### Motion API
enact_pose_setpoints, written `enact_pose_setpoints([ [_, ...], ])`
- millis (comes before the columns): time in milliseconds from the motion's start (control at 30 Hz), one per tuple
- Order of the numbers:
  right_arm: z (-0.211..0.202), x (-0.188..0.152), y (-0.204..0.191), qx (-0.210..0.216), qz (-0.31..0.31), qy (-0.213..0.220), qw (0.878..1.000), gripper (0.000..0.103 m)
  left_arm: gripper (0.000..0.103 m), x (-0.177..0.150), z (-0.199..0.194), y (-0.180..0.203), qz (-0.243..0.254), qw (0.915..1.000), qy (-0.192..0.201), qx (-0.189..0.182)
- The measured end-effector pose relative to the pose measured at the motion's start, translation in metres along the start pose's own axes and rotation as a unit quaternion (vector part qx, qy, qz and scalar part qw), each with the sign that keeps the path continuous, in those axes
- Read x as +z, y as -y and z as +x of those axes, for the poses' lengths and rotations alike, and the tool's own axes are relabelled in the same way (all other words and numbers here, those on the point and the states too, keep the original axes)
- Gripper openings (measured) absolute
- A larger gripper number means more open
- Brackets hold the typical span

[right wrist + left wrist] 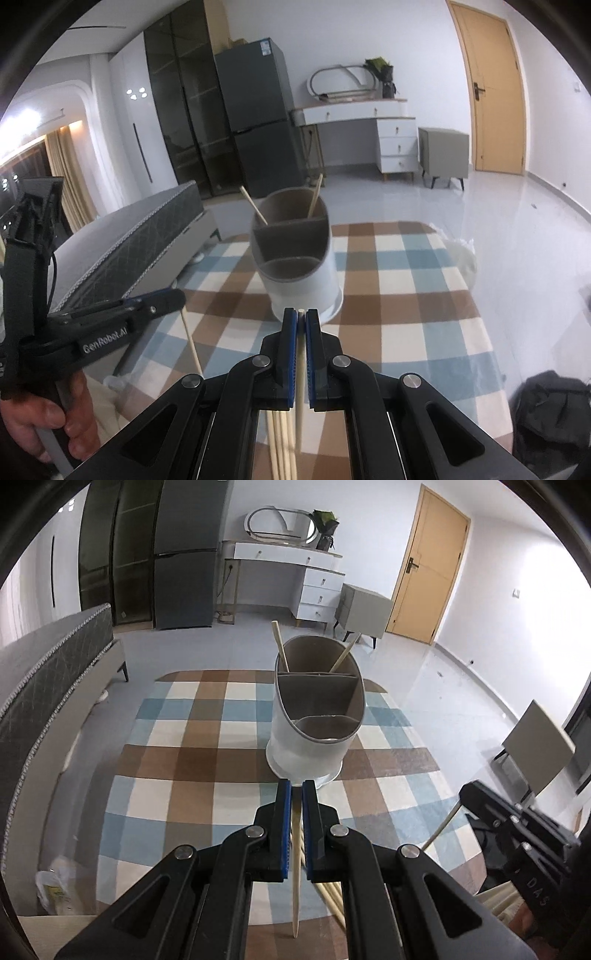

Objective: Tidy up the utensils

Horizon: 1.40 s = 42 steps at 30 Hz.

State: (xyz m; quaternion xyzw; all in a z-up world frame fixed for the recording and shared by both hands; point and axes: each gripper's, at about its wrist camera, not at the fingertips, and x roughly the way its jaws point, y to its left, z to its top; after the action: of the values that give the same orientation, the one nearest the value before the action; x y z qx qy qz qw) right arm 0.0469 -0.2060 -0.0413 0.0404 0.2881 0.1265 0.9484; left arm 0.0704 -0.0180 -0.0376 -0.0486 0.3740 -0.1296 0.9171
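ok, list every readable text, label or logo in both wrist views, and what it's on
"GenRobot.AI": white lettering on the black body of the left gripper, right wrist view.
"DAS", then cut off: faint letters on the black body of the right gripper, left wrist view.
Blue sticker at the top of the dark grey fridge: too small to read.
Nothing else legible.

Both wrist views face the utensil holder (316, 709) closely.

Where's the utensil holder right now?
The utensil holder stands on the checked tablecloth, dead ahead in both wrist views, just beyond each gripper's jaws, with two chopsticks in its far compartment.
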Motion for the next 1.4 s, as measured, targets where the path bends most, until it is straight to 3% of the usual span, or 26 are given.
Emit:
enact_pose_setpoints([
  [333, -0.010, -0.001, -0.002, 0.001, 0.004, 0.012, 1.000, 0.004, 0.001, 0.002, -0.014, 0.004, 0.009, 0.9999, -0.001, 0.012],
  [667, -0.027, 0.007, 0.000, 0.009, 0.024, 0.036, 0.999, 0.004, 0.001, 0.020, -0.038, 0.014, 0.014, 0.9996, 0.023, -0.004],
  [1133, -0.028, 0.043, 0.009, 0.023, 0.044, 0.047, 0.998, 0.004, 0.001, 0.087, -0.056, 0.023, 0.025, 0.9973, 0.064, -0.024],
  [1400, -0.016, 0.101, 0.010, 0.025, 0.028, 0.066, 0.997, 0.004, 0.001, 0.136, -0.045, 0.017, 0.014, 0.9960, 0.083, -0.029],
])
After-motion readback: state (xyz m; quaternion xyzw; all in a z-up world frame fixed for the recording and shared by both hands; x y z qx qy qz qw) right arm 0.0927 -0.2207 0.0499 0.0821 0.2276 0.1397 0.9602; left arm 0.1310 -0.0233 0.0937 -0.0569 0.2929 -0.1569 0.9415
